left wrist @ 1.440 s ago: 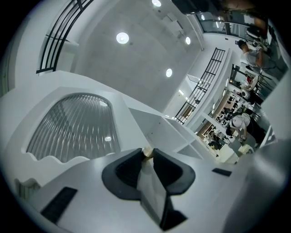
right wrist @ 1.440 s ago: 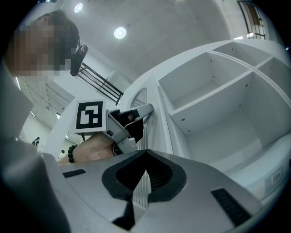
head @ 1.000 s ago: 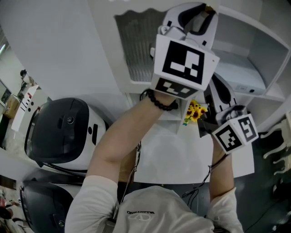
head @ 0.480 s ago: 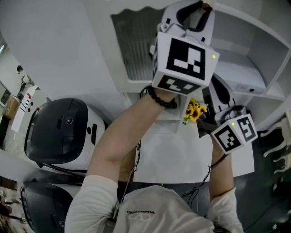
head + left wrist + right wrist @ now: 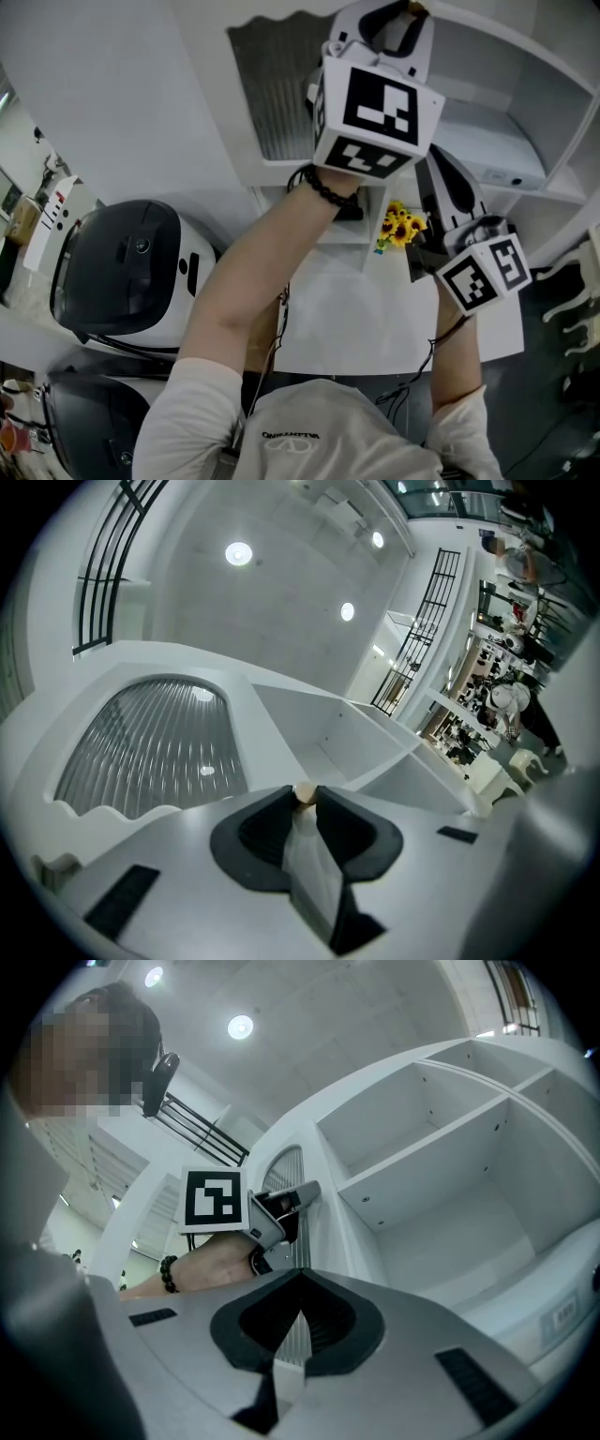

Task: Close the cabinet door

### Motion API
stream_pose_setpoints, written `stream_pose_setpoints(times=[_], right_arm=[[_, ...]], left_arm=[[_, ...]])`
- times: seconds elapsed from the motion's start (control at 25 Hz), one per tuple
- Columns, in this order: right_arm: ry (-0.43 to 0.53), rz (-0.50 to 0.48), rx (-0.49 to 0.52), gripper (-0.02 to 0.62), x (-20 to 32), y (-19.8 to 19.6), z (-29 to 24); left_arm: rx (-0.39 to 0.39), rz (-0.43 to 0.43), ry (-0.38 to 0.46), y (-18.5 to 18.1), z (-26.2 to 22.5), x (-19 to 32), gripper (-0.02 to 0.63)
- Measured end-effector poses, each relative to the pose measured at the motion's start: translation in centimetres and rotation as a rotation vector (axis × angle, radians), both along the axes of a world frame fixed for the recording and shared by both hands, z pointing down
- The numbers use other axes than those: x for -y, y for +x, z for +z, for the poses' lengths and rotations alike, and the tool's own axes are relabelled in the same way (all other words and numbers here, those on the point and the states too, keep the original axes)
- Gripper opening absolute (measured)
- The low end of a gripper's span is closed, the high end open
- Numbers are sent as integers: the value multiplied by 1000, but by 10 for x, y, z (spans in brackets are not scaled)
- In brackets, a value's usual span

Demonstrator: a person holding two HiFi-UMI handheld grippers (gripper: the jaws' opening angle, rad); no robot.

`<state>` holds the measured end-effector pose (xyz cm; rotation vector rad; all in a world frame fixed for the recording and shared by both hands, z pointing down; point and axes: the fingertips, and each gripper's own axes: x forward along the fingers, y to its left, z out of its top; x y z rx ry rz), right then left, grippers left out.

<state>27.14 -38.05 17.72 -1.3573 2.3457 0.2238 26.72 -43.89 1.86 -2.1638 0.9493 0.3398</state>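
White shelving (image 5: 511, 112) fills the wall; the left gripper (image 5: 305, 803) is clenched on the knob (image 5: 304, 792) of the cabinet door (image 5: 272, 94); ribbed panel at ten o'clock, open shelves at two. The right gripper (image 5: 298, 1283), pinched empty, hangs farther off.

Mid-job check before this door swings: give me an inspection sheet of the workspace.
Surface: white table, bare where visible.
Job's things: cabinet door with ribbed panel, open; small knob at its edge.
Clutter: sunflowers at the table's far side.
Grippers: left gripper shut on the knob; right gripper jaws together, empty, clear of the cabinet.
Cables: thin cable under each forearm.
Surroundings: open cabinet shelves; two black-and-white machines at left.
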Motion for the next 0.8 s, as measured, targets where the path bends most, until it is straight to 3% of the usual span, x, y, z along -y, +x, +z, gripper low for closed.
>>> stream_pose_setpoints(times=[0.36, 0.6, 0.8], right_arm=[[6, 14, -3, 9, -12, 2, -2], [0, 25, -4, 9, -18, 0, 1], [-11, 55, 6, 9, -21, 3, 12]], left_arm=[[3, -6, -1, 0, 0, 3, 80], [4, 73, 23, -10, 7, -10, 80], [-29, 140, 10, -40, 33, -34, 52]])
